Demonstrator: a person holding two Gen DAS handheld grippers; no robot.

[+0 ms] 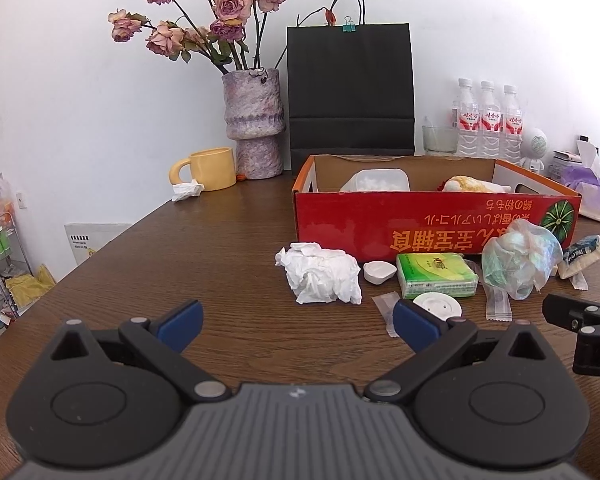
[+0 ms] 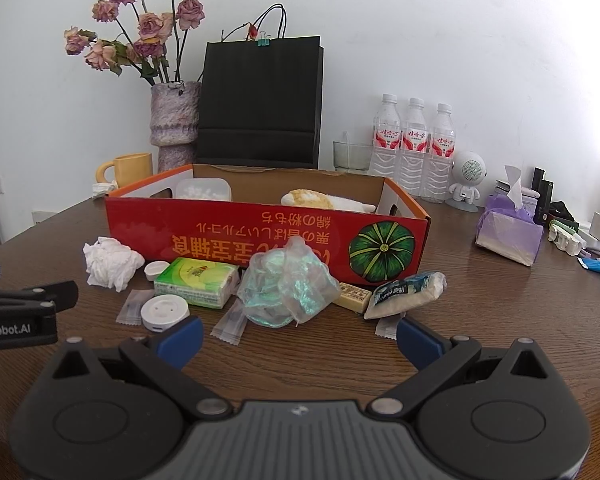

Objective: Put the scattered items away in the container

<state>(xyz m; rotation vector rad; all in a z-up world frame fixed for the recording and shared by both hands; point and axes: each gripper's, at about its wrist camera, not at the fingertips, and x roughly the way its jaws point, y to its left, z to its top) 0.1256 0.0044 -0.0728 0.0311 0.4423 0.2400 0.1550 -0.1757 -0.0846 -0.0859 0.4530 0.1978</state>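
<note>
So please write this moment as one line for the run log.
left gripper: open, empty | right gripper: open, empty | red box: holds two items | crumpled tissue, green pack, plastic bag: outside on table

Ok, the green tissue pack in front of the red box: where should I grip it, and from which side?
Grip the green tissue pack across its short width, coming down from above with the open right gripper. It lies flat, its broad top face clear. The red box blocks the far side, the crumpled plastic bag crowds its right end, and the white round disc sits in front.

A red cardboard box [image 2: 260, 236] stands open; before it lie a crumpled tissue [image 2: 110, 264], a green tissue pack [image 2: 196, 282] and a crumpled plastic bag [image 2: 286, 284].
</note>
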